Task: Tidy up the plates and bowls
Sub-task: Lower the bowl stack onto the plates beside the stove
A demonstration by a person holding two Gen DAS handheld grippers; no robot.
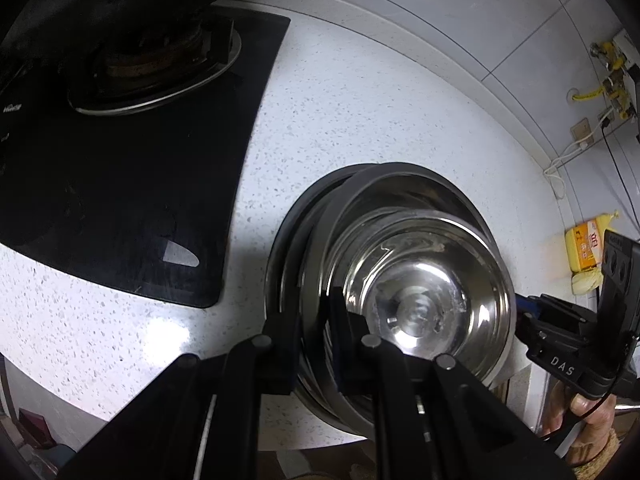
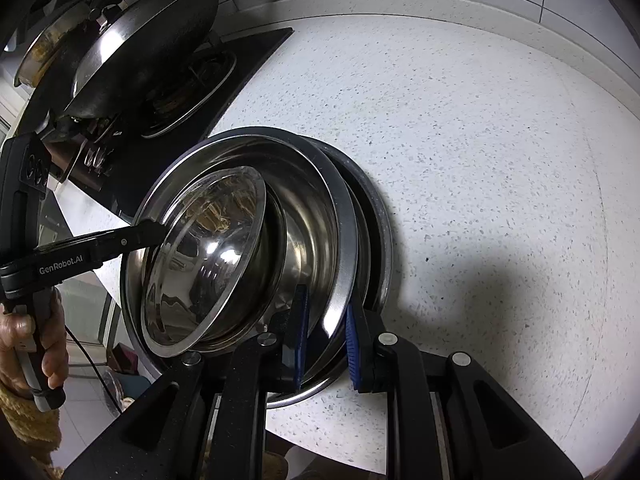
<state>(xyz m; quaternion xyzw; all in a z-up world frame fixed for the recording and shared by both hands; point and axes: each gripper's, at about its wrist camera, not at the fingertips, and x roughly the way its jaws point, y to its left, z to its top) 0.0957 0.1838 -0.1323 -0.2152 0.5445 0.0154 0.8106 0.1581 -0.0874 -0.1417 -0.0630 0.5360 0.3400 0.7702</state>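
A stack of steel bowls [image 1: 416,280] sits on a dark plate [image 1: 280,240] near the front edge of the white speckled counter [image 1: 340,100]. My left gripper [image 1: 314,332] is shut on the left rim of the stack. My right gripper [image 2: 326,344] is shut on the right rim of the large steel bowl [image 2: 340,240]. A smaller steel bowl [image 2: 204,260] lies tilted inside the large one, with the left gripper [image 2: 152,232] at its rim. The right gripper [image 1: 524,312] shows at the stack's right side in the left wrist view.
A black gas hob [image 1: 132,160] lies left of the stack, with a covered wok [image 2: 132,52] on its burner. A yellow packet [image 1: 588,248] and wall sockets with cables [image 1: 608,72] are at the right. The counter's front edge [image 1: 280,440] is just below the stack.
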